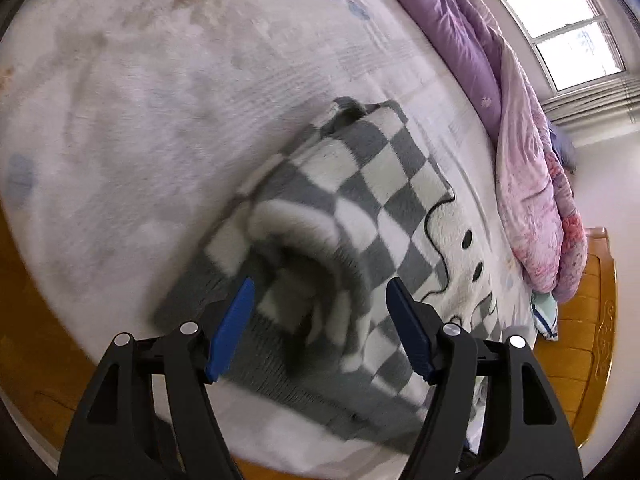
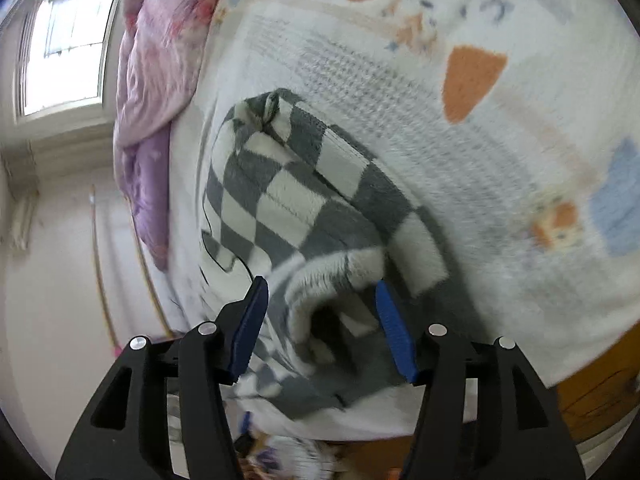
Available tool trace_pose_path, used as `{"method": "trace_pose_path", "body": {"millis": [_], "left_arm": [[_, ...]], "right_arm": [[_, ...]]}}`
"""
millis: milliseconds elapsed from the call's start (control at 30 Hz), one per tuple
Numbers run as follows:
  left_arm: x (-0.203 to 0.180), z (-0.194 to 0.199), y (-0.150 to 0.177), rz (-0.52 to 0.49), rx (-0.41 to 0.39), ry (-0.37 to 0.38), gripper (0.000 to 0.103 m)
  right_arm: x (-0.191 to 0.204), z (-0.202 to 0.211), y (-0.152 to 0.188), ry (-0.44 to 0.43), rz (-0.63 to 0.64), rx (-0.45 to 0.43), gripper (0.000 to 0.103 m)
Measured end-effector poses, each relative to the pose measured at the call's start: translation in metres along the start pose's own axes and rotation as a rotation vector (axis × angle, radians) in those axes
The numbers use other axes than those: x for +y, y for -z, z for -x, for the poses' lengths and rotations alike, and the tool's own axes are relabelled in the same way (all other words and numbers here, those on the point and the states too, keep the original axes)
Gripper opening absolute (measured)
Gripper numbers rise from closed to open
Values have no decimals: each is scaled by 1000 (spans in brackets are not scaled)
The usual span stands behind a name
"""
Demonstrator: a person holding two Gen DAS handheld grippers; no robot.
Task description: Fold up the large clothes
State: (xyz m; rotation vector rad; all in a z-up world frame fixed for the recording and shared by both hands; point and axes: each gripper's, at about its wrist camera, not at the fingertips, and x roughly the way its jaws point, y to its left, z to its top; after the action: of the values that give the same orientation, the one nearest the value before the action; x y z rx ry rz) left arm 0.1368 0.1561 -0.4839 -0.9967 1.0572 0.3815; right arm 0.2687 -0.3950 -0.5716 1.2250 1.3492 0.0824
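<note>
A grey-and-white checkered fleece garment point(image 1: 360, 208) with a cartoon face lies partly folded on a white patterned bed cover point(image 1: 140, 100). In the left wrist view my left gripper point(image 1: 320, 292) is open, its blue pads either side of a rolled fold of the garment without clamping it. In the right wrist view the same garment point(image 2: 288, 192) lies on the bed cover point(image 2: 500, 160). My right gripper point(image 2: 320, 288) is open too, its jaws straddling a bunched fold at the garment's near edge.
A purple and pink quilt point(image 1: 520, 120) is heaped along the far side of the bed, also in the right wrist view point(image 2: 156, 60). A wooden bed frame point(image 1: 580, 320) edges the mattress. A window point(image 1: 560, 28) and white wall lie beyond.
</note>
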Motion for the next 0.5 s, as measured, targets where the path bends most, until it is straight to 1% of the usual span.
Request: {"method": "trace_pose_path", "body": {"millis": [67,100,133,167,200,233,267,300,333,367,433,500], "left_arm": [[-3,-16,-6,17,30,4,69],[-4,-26,-8,18,50,-13,69],[-6,-34,-9,12,66,-39,69],[-7,-42,-10,6,80,-67,69],[-6,-48,-10,10,83,-76,69],[-5,-53,-11,16,92,-99,69],[-4,-58,-11,20,106,-116,68],[-2,-62,-12,20,116,-120,55],[-3,-65,-13,-3,124,-130,29],[-6,-68,-13,-36,147,-132,15],[-11,-68,-12,-94,168,-149,13],[-14,-55,-11,-149,166,-140,13]], "right_arm": [[-4,-10,-3,7,-40,-6,55],[-6,-16,-4,25,-72,-6,55],[-8,-18,-5,22,-84,-11,55],[-8,-22,-6,21,-86,-12,55],[-10,-24,-6,38,-78,-11,55],[-9,-28,-6,64,-63,-7,51],[-9,-32,-6,79,-45,5,44],[-7,-35,-6,107,-21,9,41],[-3,-35,-5,160,35,-1,29],[2,-32,-5,187,78,-14,22],[14,-18,-3,227,169,-38,18],[27,-4,0,240,254,-47,17]]}}
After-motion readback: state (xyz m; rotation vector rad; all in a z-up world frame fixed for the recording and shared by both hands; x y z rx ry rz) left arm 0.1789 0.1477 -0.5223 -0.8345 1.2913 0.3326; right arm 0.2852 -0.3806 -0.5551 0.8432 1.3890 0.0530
